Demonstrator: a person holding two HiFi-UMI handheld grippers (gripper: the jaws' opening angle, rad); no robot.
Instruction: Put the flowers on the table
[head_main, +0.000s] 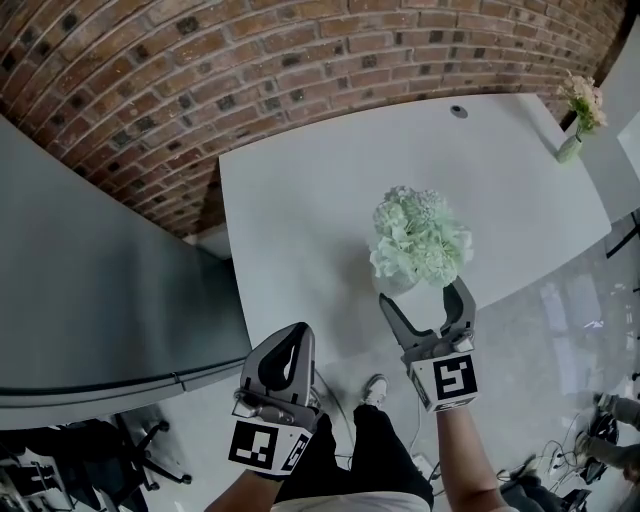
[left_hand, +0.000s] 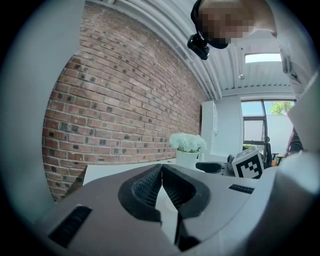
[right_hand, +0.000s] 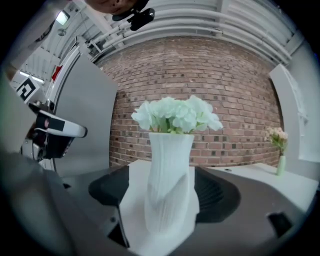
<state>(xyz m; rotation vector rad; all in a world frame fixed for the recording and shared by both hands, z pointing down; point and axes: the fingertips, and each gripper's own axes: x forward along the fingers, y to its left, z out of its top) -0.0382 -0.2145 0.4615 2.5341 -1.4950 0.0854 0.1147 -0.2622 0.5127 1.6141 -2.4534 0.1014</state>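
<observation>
White vase (right_hand: 170, 175) between the jaws of the right gripper (right_hand: 162, 192): its foot is cut off behind the gripper's body, and from overhead its flowers (head_main: 420, 238) hide nearly all of it. Far ahead, a pink bouquet (head_main: 583, 100) is too small to detail.

1. A red-brown brick wall (head_main: 250, 70) with pale mortar joints spans 10 to 1 o'clock in the head view.
2. A smooth, flat grey partition panel (head_main: 90, 280) fills 9 o'clock, its upper edge against the bricks.
3. A slim pale-green vase of pink blossoms (head_main: 578, 118) stands upright at 2 o'clock (small, detail hard to read).
4. A glossy grey floor (head_main: 560, 340) lies at 4 o'clock, mirroring light.
5. A black castor-legged office chair (head_main: 150, 445) sits at 8 o'clock, below the panel.
6. In the left gripper view, a tall white cabinet (left_hand: 220, 125) stands at 3 o'clock, just beside a bright window (left_hand: 265, 117) showing green foliage.
7. A white ribbed ceiling (right_hand: 240, 20) covers 12 o'clock in the right gripper view.
</observation>
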